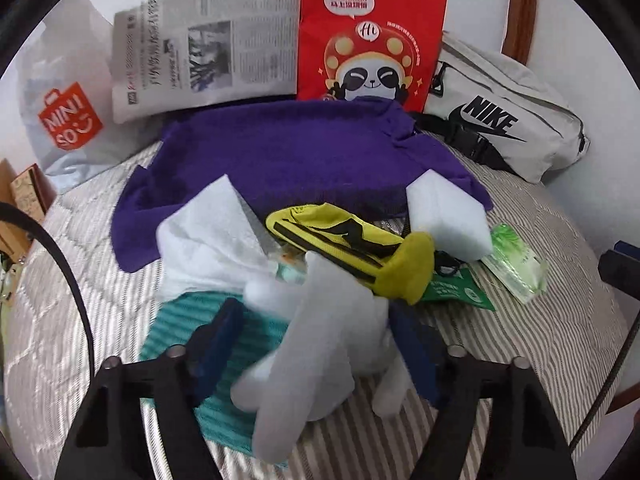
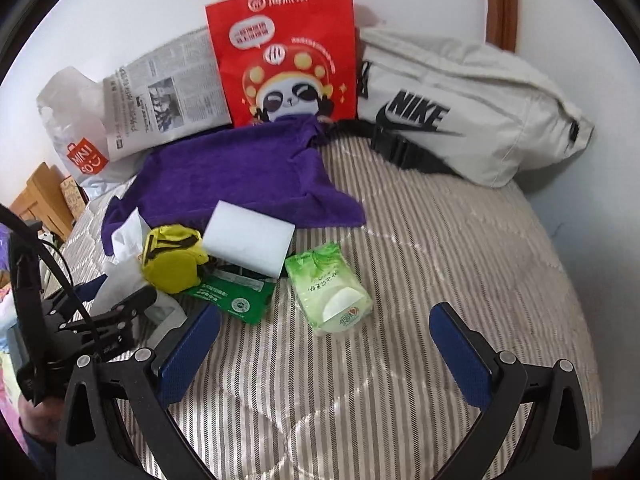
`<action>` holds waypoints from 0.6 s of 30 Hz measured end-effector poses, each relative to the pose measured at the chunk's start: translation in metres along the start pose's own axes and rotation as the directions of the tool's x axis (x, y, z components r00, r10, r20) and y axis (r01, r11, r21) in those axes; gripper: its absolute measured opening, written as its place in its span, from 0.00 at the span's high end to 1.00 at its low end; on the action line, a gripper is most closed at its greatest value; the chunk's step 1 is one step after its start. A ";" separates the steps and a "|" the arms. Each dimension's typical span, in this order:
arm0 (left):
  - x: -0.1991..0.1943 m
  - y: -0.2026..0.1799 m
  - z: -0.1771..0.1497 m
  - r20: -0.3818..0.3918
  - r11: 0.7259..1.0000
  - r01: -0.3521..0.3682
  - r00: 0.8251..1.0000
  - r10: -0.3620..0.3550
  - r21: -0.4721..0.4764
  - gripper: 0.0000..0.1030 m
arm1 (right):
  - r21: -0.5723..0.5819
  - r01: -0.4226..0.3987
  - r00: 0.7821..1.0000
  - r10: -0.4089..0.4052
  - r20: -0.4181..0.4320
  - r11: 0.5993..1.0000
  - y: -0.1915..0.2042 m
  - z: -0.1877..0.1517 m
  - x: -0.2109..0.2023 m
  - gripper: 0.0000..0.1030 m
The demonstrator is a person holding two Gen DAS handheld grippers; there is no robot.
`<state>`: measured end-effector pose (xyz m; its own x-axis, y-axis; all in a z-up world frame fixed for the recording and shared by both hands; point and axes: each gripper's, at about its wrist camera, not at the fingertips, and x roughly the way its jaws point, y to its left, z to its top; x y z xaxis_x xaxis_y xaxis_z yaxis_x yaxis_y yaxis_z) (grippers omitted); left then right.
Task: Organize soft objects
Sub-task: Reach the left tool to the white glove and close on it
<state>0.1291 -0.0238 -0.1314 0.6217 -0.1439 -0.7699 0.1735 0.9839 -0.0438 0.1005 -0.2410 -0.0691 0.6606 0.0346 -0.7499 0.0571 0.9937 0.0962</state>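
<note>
White and blurred, the plush toy (image 1: 320, 344) sits at six o'clock in the left wrist view, pinched by the left gripper (image 1: 316, 344) over a teal cloth (image 1: 176, 332). The right gripper (image 2: 324, 348) hovers spread wide above the striped bedcover (image 2: 460, 248).

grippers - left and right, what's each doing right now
Left gripper: closed on the white plush toy, over the teal cloth.
Right gripper: open, empty, above the striped bedcover near the green tissue pack.

Striped bed (image 2: 440, 248) carries purple towel (image 2: 224, 176), tissue pack (image 2: 328, 288).
</note>
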 end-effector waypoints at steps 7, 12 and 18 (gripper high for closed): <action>-0.011 0.011 -0.001 -0.006 0.991 0.136 0.991 -0.136 -0.009 0.85 | -0.012 0.024 0.998 -0.025 -0.059 1.000 0.000 0.007 0.028 0.00; -0.037 0.022 -0.003 0.005 0.979 0.203 0.979 -0.203 -0.010 0.85 | -0.016 0.027 0.997 -0.028 -0.070 0.999 0.000 0.013 0.039 0.00; -0.045 0.030 -0.007 -0.008 0.994 0.103 0.995 -0.103 0.036 0.85 | -0.024 0.042 0.995 -0.044 -0.088 0.999 0.003 0.016 0.047 0.00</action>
<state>0.1009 0.0131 -0.1029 0.5943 -0.2435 -0.7664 0.2641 0.9593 -0.1001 0.1437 -0.2384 -0.0932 0.5893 -0.0003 -0.8079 0.0673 0.9965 0.0488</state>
